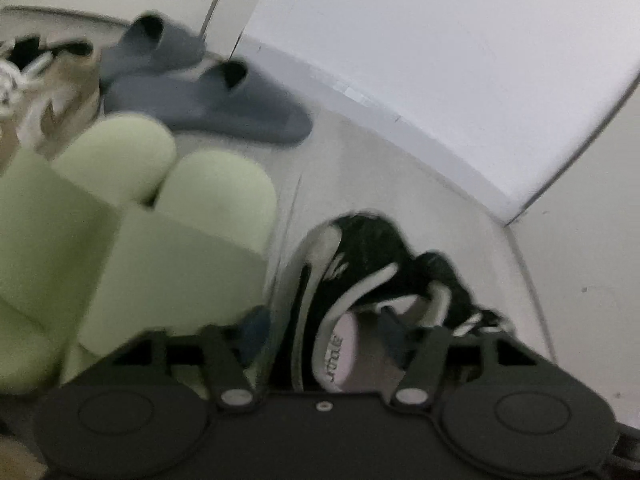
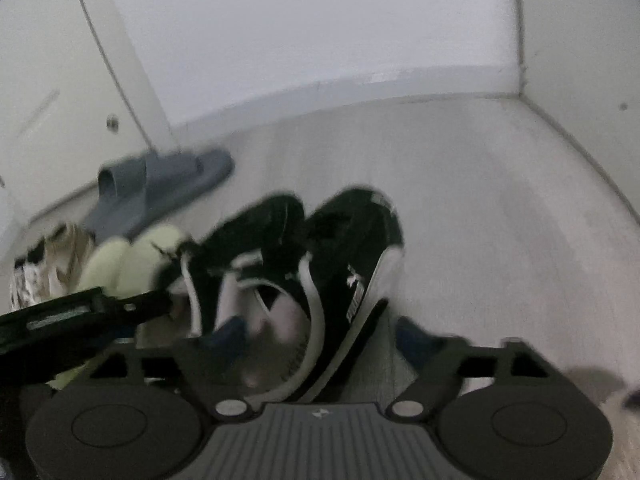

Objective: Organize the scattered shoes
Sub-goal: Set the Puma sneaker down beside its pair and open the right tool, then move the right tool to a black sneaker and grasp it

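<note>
Your left gripper (image 1: 316,336) straddles the heel of one black sneaker (image 1: 360,280), fingers set wide with the collar between them; whether they actually grip it cannot be told. Your right gripper (image 2: 320,344) likewise brackets the second black sneaker (image 2: 352,264), beside its mate (both frames are blurred). Already lined along the wall: grey slides (image 1: 192,92), green slides (image 1: 160,216), a beige sneaker (image 1: 60,100). Judged remaining: setting the black pair down in that row.

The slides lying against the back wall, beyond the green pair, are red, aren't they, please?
Not quite: the slides against the back wall beyond the green pair are grey-blue, not red, as the left wrist view shows.
</note>
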Demonstrator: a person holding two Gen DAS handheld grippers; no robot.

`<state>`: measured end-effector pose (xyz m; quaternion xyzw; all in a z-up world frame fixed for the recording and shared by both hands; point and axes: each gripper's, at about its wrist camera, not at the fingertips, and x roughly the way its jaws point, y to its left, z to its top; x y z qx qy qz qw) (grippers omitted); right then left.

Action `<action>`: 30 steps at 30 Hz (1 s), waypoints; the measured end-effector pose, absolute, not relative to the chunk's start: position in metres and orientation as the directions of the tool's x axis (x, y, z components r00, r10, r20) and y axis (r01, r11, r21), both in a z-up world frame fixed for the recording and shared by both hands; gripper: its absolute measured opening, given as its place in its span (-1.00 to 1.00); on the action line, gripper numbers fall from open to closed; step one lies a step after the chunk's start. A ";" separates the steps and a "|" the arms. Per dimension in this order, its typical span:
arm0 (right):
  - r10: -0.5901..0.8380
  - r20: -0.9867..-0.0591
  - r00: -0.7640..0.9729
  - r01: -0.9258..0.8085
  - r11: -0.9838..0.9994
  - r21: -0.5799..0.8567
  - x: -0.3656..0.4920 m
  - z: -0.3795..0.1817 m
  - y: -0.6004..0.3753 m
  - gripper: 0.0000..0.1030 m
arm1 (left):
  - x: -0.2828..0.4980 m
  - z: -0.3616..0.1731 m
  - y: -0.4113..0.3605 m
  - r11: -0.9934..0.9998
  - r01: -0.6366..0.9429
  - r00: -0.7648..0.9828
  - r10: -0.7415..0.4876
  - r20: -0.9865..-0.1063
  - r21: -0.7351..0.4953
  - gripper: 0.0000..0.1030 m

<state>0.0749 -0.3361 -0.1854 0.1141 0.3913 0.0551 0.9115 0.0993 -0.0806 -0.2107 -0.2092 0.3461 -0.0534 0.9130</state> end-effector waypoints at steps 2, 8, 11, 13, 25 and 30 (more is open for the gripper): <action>0.188 -0.709 0.679 -0.015 0.970 0.243 0.064 -0.183 -0.328 0.91 | 0.088 -0.197 -0.071 0.924 -0.003 0.785 -0.236 -0.573 -0.383 0.57; 0.082 -0.782 0.618 -0.170 0.985 -0.031 0.051 -0.198 -0.270 0.90 | 0.075 -0.201 -0.050 0.961 -0.018 0.811 -0.148 -0.566 -0.277 0.63; -0.040 -0.756 0.653 -0.175 0.964 -0.203 0.055 -0.204 -0.257 0.93 | 0.080 -0.207 -0.049 0.959 0.001 0.805 -0.170 -0.568 -0.284 0.63; -0.050 -0.754 0.655 -0.173 0.961 -0.214 0.055 -0.204 -0.257 0.93 | 0.078 -0.206 -0.055 0.964 0.034 0.811 -0.180 -0.557 -0.262 0.63; -0.343 -0.652 0.676 0.279 0.938 -0.205 0.059 -0.188 -0.313 0.09 | 0.079 -0.212 -0.058 0.964 0.053 0.810 -0.194 -0.554 -0.261 0.63; -0.081 -0.729 0.679 0.123 0.992 0.004 0.057 -0.194 -0.305 -0.49 | 0.080 -0.212 -0.058 0.961 0.050 0.814 -0.196 -0.547 -0.270 0.63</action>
